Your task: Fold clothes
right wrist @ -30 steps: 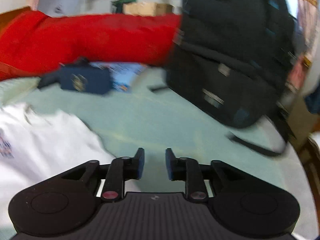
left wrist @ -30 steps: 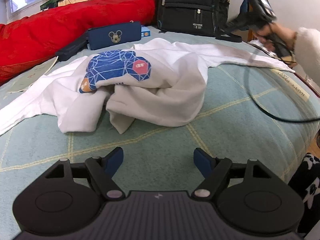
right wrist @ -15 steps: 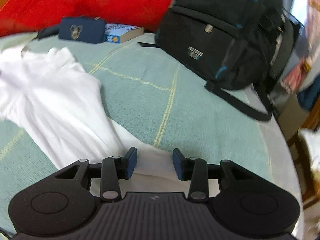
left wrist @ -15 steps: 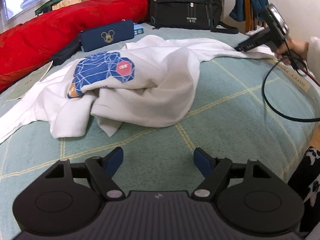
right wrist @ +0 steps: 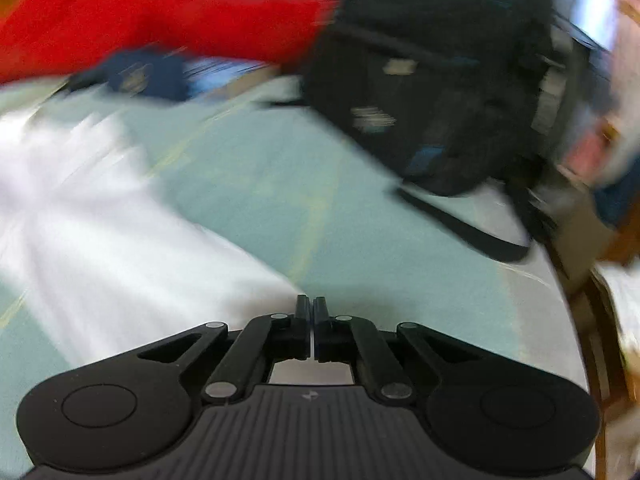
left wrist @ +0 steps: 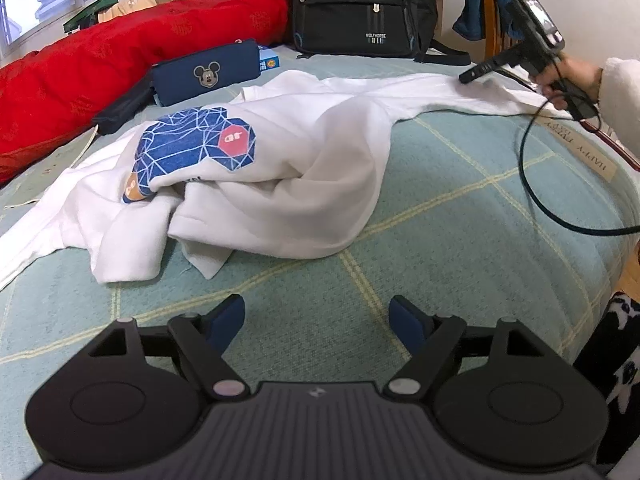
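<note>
So the shirt (left wrist: 304, 168) is a white sweatshirt lying crumpled on the bed (left wrist: 460, 240), long axis running roughly left to right across the left wrist view, one sleeve stretched out toward the far right edge. That sleeve is the bit that matters right now. The right gripper (left wrist: 470, 76) sits right at the sleeve's far end, tip down on the cloth, and its jaws are clamped together. The right wrist view is badly blurred, so I can't say for sure there's fabric pinched between them, though white cloth runs right up to the tips there.

The left gripper (left wrist: 318, 316) is spread wide with nothing in it, hovering over bare bedspread just short of the bunched-up hem. The nearest cloth lies ahead of it and a little left.

My guess is the right hand is the one in play, pulling the sleeve out flat, and the left is nearer the body and hem for the follow-up grab.

Containers: a black backpack (left wrist: 360, 8) at the back and a navy pencil case (left wrist: 208, 74), both zipped, contents not visible.
</note>
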Action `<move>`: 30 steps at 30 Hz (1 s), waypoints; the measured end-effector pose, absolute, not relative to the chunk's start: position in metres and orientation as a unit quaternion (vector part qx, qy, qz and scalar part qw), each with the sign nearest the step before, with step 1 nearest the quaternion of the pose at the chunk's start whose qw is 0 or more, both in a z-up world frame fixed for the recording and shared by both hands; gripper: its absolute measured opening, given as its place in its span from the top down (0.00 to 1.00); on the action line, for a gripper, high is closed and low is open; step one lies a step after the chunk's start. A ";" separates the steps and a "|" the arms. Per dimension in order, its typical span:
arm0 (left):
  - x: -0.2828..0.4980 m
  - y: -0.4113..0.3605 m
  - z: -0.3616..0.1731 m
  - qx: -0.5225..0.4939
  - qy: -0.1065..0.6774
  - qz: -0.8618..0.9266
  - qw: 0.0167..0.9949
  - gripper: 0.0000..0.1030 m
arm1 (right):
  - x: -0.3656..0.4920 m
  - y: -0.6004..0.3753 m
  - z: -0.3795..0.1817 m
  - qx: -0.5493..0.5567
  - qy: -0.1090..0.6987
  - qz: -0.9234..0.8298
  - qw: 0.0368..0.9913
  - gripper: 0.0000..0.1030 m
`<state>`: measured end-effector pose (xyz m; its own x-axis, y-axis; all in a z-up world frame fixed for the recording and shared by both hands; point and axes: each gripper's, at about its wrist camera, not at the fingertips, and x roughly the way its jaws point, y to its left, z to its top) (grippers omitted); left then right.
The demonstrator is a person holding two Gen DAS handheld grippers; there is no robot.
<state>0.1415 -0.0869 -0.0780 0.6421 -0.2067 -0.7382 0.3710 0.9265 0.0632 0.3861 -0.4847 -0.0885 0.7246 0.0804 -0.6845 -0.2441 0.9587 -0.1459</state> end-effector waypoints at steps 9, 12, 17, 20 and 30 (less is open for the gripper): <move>0.140 -0.077 -0.070 0.089 0.388 -0.161 0.903 0.23 | 0.357 -0.494 -0.062 -0.008 0.339 0.063 0.939 0.87; 0.135 -0.069 -0.065 0.082 0.383 -0.162 0.905 0.23 | 0.333 -0.467 -0.051 -0.009 0.345 0.099 0.933 0.68; 0.124 -0.047 -0.055 0.076 0.374 -0.157 0.911 0.23 | 0.283 -0.415 -0.050 -0.004 0.358 0.157 0.920 0.50; 0.119 -0.033 -0.050 0.082 0.373 -0.147 0.912 0.22 | 0.256 -0.376 -0.049 -0.002 0.369 0.198 0.908 0.43; 0.106 0.017 -0.051 0.087 0.381 -0.117 0.913 0.21 | 0.188 -0.254 -0.055 -0.009 0.391 0.315 0.865 0.36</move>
<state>0.1063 0.0172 -0.0505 0.6823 -0.1468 -0.7162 0.2800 0.9574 0.0705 0.1879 -0.2542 -0.0549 0.4967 0.5375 -0.6815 -0.5520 0.8015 0.2298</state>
